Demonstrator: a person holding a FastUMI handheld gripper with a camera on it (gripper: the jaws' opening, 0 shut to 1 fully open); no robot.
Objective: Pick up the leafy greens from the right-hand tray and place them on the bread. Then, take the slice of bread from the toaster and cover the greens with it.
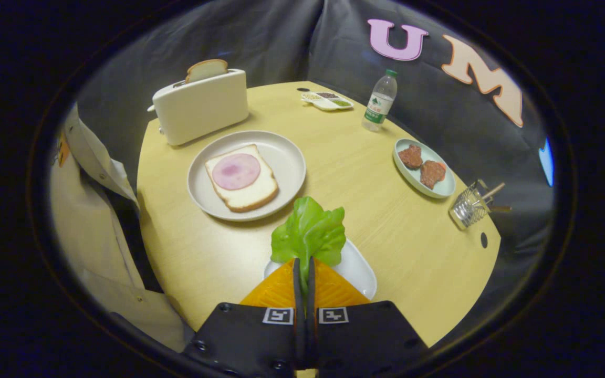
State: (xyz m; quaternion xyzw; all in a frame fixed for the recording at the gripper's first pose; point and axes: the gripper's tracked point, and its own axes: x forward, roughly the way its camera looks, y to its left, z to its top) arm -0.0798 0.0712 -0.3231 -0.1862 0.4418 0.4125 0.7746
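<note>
My gripper (303, 261) is shut on the stem end of the leafy greens (309, 232), and the leaf stands up just ahead of the fingertips. Under the leaf lies a white tray (357, 268), partly hidden by the fingers. Beyond the greens a round grey plate (287, 157) carries a slice of bread (254, 195) topped with a pink ham round (236, 171). Farther back and to the left stands a white toaster (201, 106) with a second bread slice (206, 69) sticking out of its slot.
An oval dish (441, 190) with two brown patties sits right of the plate, a wire holder (470, 206) with utensils beside it. A water bottle (380, 101) and a small divided dish (327, 101) stand at the table's far edge. A person's light sleeve (92, 210) borders the table's left.
</note>
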